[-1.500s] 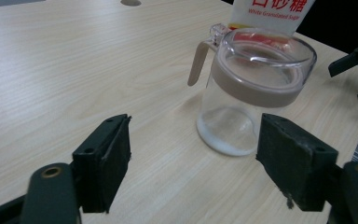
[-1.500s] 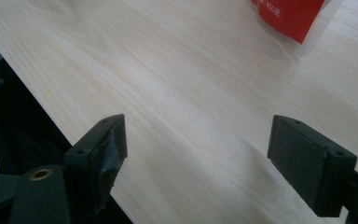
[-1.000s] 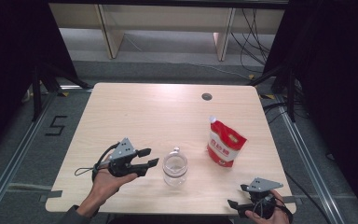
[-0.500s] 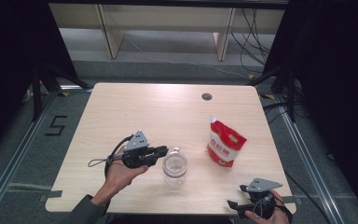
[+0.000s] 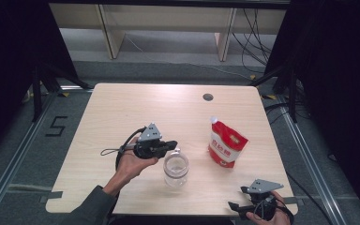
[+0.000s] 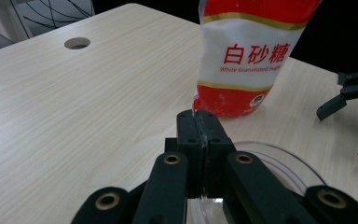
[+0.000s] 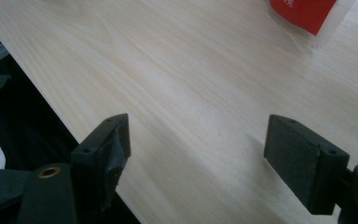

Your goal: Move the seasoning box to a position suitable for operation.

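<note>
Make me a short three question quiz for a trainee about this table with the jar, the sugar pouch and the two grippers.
1. True or false: the left gripper has its jaws pressed together on the rim of the clear jar.
2. Which thing stands nearest the sugar pouch: A) the jar, B) the round hole in the table, C) the right gripper?
3. In a word or two, how do the right gripper's jaws stand?

Key
1. True. In the left gripper view the jaws meet on the thin rim, having just been closing.
2. A.
3. Wide open, with bare table between them, near the table's front edge.
</note>
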`<action>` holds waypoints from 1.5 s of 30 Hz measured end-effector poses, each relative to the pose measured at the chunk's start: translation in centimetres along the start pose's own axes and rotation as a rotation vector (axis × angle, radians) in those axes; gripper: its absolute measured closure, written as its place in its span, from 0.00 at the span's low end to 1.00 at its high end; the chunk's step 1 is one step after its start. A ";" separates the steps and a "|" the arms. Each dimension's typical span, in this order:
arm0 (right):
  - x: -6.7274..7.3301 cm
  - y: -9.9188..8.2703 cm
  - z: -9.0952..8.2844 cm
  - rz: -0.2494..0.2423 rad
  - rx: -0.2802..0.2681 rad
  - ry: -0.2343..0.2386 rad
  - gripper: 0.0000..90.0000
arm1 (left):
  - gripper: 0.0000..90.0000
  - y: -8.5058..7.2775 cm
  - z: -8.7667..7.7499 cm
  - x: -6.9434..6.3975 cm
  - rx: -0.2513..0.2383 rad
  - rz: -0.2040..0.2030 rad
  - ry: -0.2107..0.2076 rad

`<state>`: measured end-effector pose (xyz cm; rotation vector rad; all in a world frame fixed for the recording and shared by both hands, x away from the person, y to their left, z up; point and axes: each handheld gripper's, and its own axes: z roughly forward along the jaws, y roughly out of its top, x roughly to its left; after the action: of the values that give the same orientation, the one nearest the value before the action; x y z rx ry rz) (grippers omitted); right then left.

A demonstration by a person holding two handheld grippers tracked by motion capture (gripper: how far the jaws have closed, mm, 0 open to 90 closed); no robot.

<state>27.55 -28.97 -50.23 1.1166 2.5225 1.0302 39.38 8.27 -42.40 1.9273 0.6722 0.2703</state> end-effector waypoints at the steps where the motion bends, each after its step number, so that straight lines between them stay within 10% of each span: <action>1: 0.1 0.0 0.0 0.006 0.003 -0.002 0.26 | 0.99 0.0 0.1 0.1 -0.001 0.007 -0.006; 27: 0.0 0.0 0.1 -0.005 -0.001 0.000 0.26 | 0.99 1.0 3.7 0.9 0.131 0.046 -0.089; 45: 0.1 0.0 0.1 0.001 0.004 0.002 0.26 | 0.99 -0.5 0.1 2.2 0.154 0.010 -0.055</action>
<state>27.51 -28.84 -50.24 1.1189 2.5264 1.0277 41.03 9.55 -43.14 2.0779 0.6629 0.1751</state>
